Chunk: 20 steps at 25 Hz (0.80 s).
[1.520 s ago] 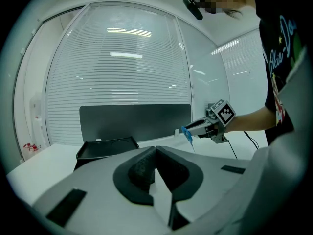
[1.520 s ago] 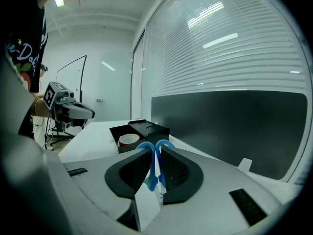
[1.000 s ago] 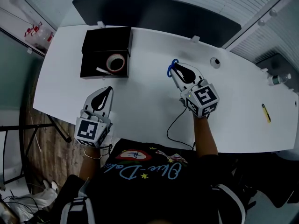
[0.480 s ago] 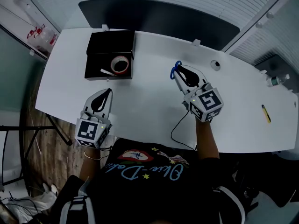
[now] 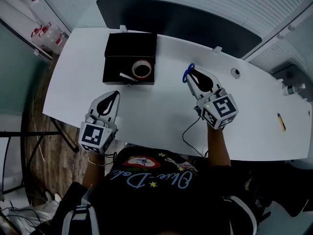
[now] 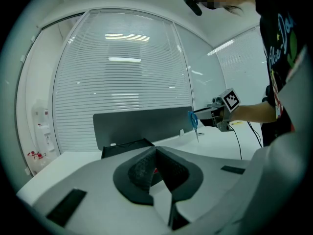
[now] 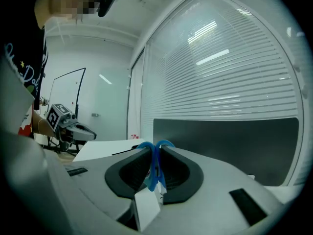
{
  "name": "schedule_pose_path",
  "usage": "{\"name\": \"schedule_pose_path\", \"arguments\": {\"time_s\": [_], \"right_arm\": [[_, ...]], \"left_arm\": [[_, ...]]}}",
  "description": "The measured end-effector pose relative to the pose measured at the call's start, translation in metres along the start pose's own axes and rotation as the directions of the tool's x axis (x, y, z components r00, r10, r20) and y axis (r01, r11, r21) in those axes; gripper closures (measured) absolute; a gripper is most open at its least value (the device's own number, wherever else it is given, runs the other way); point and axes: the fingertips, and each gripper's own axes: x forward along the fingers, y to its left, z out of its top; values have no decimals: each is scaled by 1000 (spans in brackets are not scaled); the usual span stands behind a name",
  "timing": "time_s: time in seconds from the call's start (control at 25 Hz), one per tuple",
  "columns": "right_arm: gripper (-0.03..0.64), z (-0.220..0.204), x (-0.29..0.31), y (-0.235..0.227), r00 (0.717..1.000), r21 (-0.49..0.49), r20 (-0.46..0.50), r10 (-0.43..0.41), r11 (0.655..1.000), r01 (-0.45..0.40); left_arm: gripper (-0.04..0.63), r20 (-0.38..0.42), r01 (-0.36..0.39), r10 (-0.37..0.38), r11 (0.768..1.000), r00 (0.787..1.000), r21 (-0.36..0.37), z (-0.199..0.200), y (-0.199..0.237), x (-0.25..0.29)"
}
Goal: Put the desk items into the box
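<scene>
Pinches blue scissors (image 5: 188, 73) in right gripper (image 5: 191, 71) jaws, above the surface (image 5: 161, 109), right of the box (image 5: 113, 68). Presses left gripper (image 5: 116, 93) jaws together, empty, near left. Shows tape (image 5: 142, 69) lying inside the box.

We wear a black T-shirt (image 5: 161, 199) with pale blue cursive lettering (image 5: 151, 180), small yellow stars and a round red-and-white emblem (image 5: 142, 161) near the collar. A thin bracelet (image 5: 97, 163) rings our left wrist. Our left gripper (image 5: 113, 95) and right gripper (image 5: 191, 71) are alike: pale grey shells with black pads (image 6: 141, 173) at the far end and, at the near end, a white cube (image 5: 95, 137) bearing black square markers. A thin black cable (image 5: 188, 131) trails from the right one.
</scene>
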Motion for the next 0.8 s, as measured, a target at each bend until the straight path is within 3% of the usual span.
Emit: {"name": "schedule_pose_path", "arguments": {"time_s": [0.28, 0.8], "right_arm": [[534, 9, 37, 27, 999, -6, 0, 36, 999, -36], [534, 26, 107, 79, 988, -18, 17, 155, 988, -155]], "left_arm": [[592, 36, -27, 29, 999, 999, -39, -4, 35, -14], [592, 23, -108, 110, 991, 994, -78, -27, 84, -47]]}}
